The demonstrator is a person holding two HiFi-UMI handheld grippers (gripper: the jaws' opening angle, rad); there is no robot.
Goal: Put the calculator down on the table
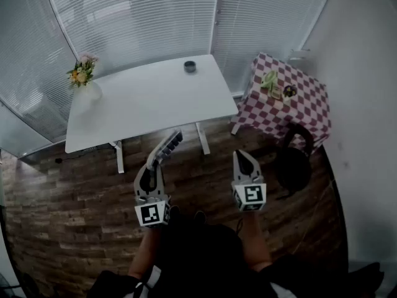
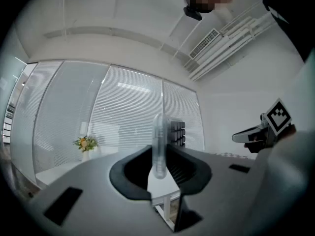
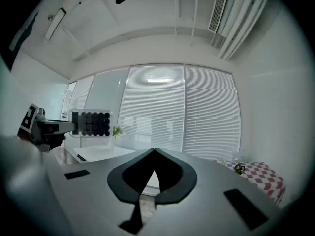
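Note:
The calculator, dark keys in a clear case, is held out in the air over the wood floor, just short of the near edge of the white table. My left gripper is shut on its near end. In the left gripper view the calculator stands edge-on, squeezed between the jaws. Level with it to the right, my right gripper is shut with nothing in it. The right gripper view shows its tips meeting and the calculator off to the left.
A vase of flowers stands at the table's left end and a small dark round object near its far edge. A checkered side table with small items stands to the right, a black chair in front of it. Blinds cover the windows behind.

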